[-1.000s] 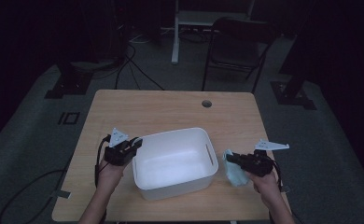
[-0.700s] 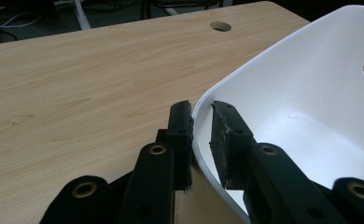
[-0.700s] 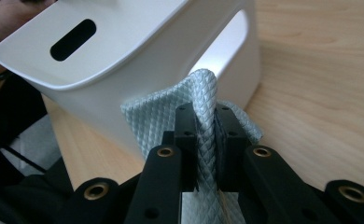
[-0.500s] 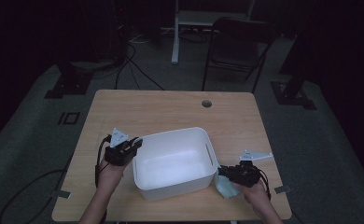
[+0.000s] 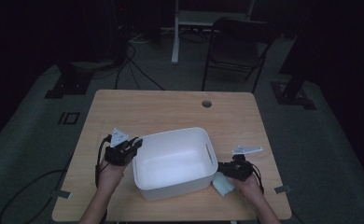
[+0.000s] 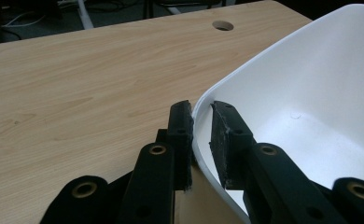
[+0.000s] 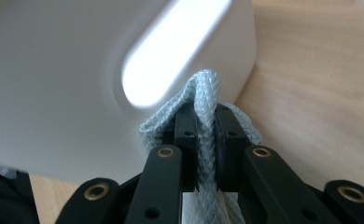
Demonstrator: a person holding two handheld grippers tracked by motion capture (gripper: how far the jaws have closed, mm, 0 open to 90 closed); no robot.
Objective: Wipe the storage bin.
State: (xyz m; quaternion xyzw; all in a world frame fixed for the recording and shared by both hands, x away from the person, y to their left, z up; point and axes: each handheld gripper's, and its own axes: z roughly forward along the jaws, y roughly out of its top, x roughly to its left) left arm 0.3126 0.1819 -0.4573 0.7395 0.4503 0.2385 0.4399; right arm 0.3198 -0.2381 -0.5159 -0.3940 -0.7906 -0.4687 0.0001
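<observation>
The tabletop (image 5: 171, 109) carries a white bin (image 5: 174, 161) near its front edge. Your left tool (image 6: 201, 119) is clenched on the bin's left rim, one jaw outside, one inside. Your right tool (image 7: 206, 135) grips a pale blue cloth (image 7: 206, 107) against the bin's right wall, by its handle slot (image 7: 171, 51).

Dim room, grey carpet (image 5: 26, 140), folding chair (image 5: 238, 46) behind wooden table (image 5: 171, 109).

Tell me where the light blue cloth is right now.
In the high view the light blue cloth sits near the table's front right edge, pinched in the right gripper, just outside the white tub's right end wall.
</observation>
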